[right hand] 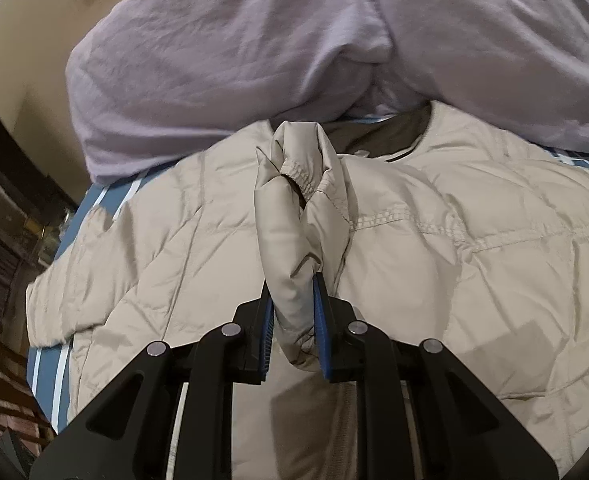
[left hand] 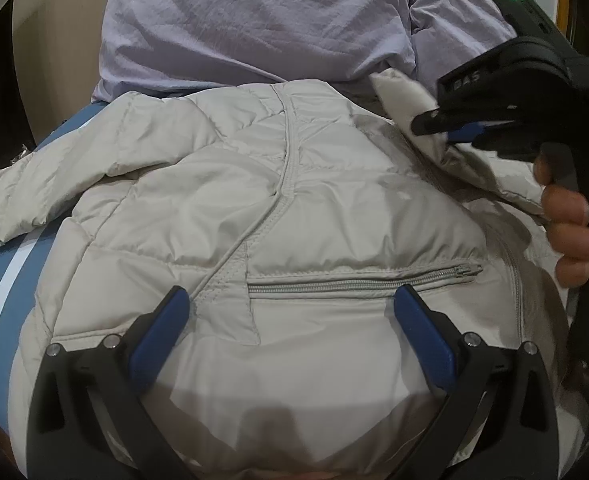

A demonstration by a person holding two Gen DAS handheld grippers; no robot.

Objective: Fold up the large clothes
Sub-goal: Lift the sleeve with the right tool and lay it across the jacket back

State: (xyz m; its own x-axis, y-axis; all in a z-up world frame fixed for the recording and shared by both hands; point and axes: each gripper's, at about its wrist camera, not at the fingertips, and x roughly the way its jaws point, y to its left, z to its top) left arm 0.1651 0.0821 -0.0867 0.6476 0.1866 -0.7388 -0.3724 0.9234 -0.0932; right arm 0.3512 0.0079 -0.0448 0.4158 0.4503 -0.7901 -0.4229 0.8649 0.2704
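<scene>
While I work the bed:
jackets: one beige jacket [left hand: 286, 200]
my left gripper [left hand: 290, 304]: spread, empty
my right gripper [right hand: 292, 292]: pinching one cuff [right hand: 294, 184]
pillows: two lilac pillows [left hand: 254, 24]

Both wrist cameras look steeply down, close over the beige jacket [left hand: 254, 184] on the striped bed [left hand: 10, 280], facing the lilac bedding [right hand: 222, 48] (shared by both); the left view also catches the right gripper [left hand: 434, 128].
</scene>
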